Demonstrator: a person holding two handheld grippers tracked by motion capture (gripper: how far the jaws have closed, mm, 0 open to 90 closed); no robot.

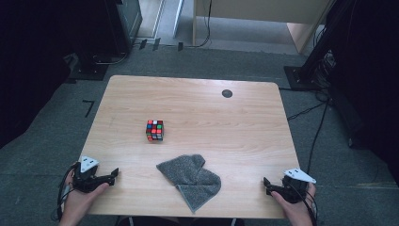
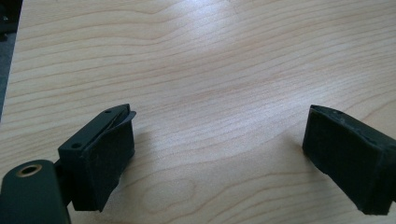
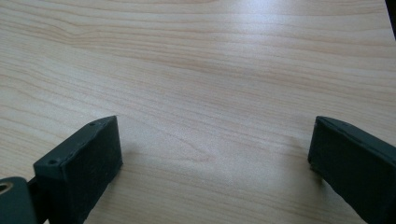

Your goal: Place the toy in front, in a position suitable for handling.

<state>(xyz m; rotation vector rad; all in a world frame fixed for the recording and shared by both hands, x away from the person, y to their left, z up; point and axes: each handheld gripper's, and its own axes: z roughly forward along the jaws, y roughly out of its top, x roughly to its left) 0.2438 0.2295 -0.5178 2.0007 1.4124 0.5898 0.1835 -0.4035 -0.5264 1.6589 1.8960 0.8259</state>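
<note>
On the wooden table, seen from the high view, I count one puzzle cube, one grey cloth and one small dark round disc; two grippers are mine, one in each hand. The left gripper rests at the table's 7 o'clock corner and the right gripper at its 5 o'clock corner, each pointing inward across the near edge.

The cloth is the nearest thing to both grippers. It lies at 6 o'clock, between the two grippers and apart from both. It is a speckled grey towel, loosely folded into a rough wedge: a rounded lobe points toward 12 o'clock, a thin hemmed edge runs down to a point at 6 o'clock, and one fold overlaps the layer beneath.

The cube sits just left of the table's centre, at about 11 o'clock from the cloth and well apart from it; its faces show mixed red, white, green, blue and orange squares. The disc lies far off at 1 o'clock, near the back edge.

My left gripper's jaws stand spread wide; in the left gripper view its pads flank bare wood grain with nothing between them. My right gripper's jaws are likewise spread, its pads framing bare wood in the right gripper view. Nothing stands between either gripper and the cloth.
</note>
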